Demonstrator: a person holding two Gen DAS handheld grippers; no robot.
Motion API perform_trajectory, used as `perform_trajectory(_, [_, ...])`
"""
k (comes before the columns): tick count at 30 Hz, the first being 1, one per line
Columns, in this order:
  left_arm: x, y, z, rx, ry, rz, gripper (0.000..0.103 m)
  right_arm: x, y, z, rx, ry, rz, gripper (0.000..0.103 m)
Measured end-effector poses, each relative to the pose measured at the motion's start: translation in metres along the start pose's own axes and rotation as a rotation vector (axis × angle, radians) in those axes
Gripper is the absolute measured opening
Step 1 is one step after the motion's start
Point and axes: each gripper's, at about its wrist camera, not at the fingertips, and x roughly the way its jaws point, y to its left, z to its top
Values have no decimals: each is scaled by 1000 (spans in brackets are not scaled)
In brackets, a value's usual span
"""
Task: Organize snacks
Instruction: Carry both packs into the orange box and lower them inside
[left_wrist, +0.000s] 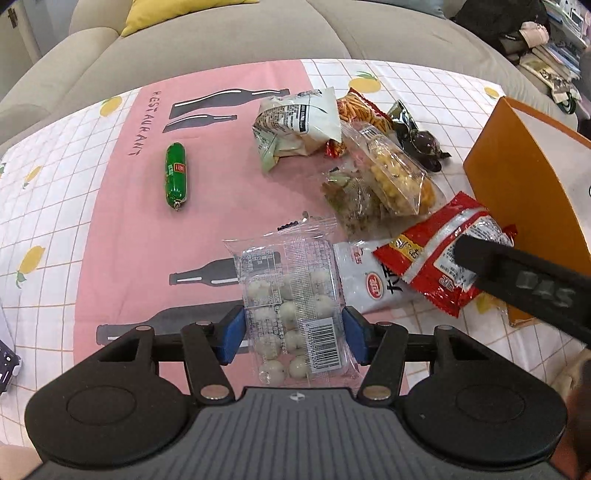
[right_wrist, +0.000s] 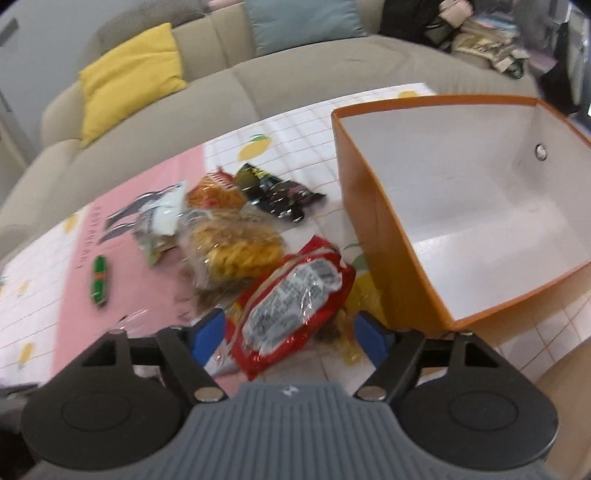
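Note:
My left gripper is shut on a clear packet of white balls, its blue pads pressing both long sides, just above the pink tablecloth. My right gripper stands open around a red snack packet: the packet lies close to the left pad with a gap at the right pad. In the left wrist view that red packet rests on a white packet, with one right finger over it. The orange box, white inside and holding nothing I can see, stands just right of it.
A green sausage lies alone on the pink cloth. A heap holds a pale bag, an orange-red pack, a dark pack and a clear bag of yellow snacks. A sofa lies beyond the table.

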Motion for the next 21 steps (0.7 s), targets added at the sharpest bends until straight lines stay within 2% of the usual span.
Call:
perform_trajectory(4, [3,4,1,-16,2,-8,64,13,12,-2,-44,-28,-75,82])
perform_trajectory(7, [5,6,0,-24,7,-13,64,21,13,-3,-40,-24,-94,80])
perform_trajectory(8, [6,7,0,-26,9,-13,64,23,13,-4,-42,-26,-102,76])
perform_trajectory(9, [6,7,-1,-27,10,-14,64,24,14,-6,-50,-29,-113,65])
perform_trajectory(11, [5,9,-2,-30,11,-14,64,24,16,-11,-80,-43,-114,62])
perform_trajectory(16, [-1,9,-3,-33,7,-14,64,11,16,-15,-127,-60,-73,41])
perform_trajectory(21, [-18,5,-4,-21,-18,-14,64,-9,15,-15,-154,-65,0,34])
